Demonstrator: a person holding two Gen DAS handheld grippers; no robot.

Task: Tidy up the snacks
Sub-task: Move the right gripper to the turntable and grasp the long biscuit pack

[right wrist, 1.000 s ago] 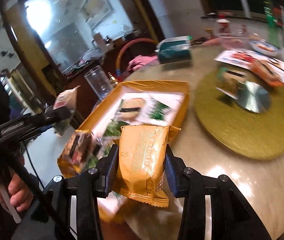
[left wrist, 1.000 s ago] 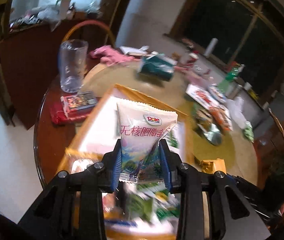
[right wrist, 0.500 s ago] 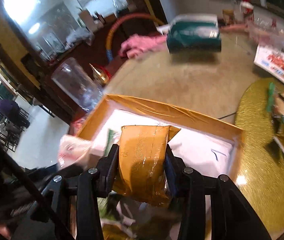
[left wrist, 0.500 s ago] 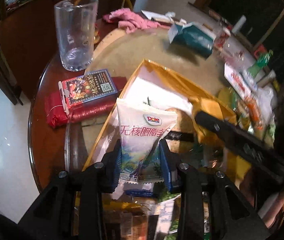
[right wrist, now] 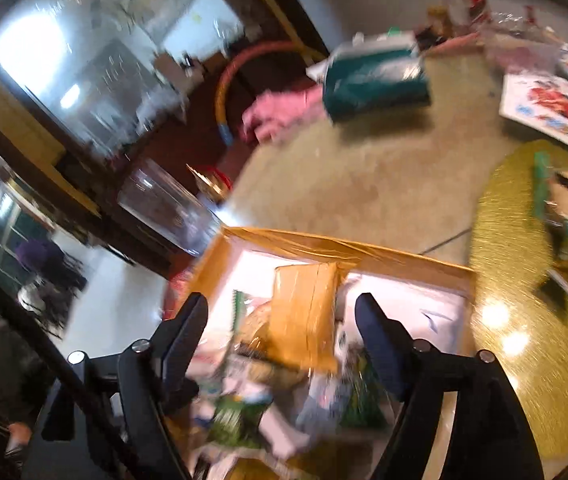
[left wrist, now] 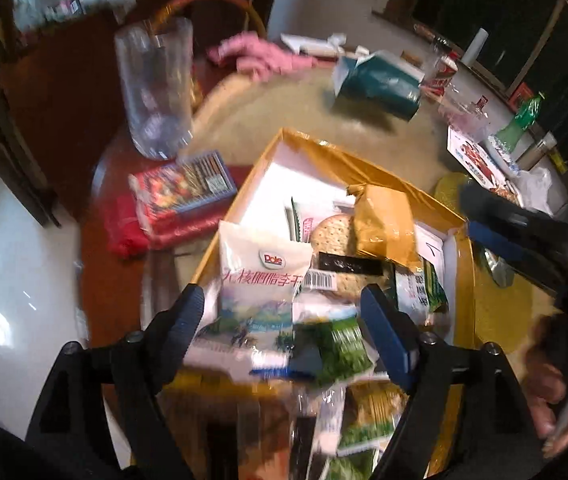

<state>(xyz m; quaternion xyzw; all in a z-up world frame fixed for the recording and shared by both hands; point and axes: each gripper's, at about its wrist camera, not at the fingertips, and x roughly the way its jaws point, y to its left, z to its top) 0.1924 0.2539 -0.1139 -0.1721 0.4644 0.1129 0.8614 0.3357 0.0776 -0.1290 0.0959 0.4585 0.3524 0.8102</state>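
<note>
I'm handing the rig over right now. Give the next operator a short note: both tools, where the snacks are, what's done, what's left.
Left tool: jaws have just opened, Dole pack between them, unpinched, over the box.
Right tool: jaws have just opened, gold pack released, lying in the box.
Done: both packs dropped in with the cracker pack and others.
Left: snacks on the gold mat.

The left claw (left wrist: pixel 284 312) hangs over the shallow yellow cardboard box (left wrist: pixel 364 164), its jaws just spread wide apart, neither pad pressing on the white Dole snack pouch (left wrist: pixel 262 276) lying between them on the heap of packets. Just beyond lie a round cracker packet (left wrist: pixel 334 236) and a golden foil snack packet (left wrist: pixel 384 224). A clear plastic cup (left wrist: pixel 154 88) stands upright on the desk (left wrist: pixel 284 108).
</note>
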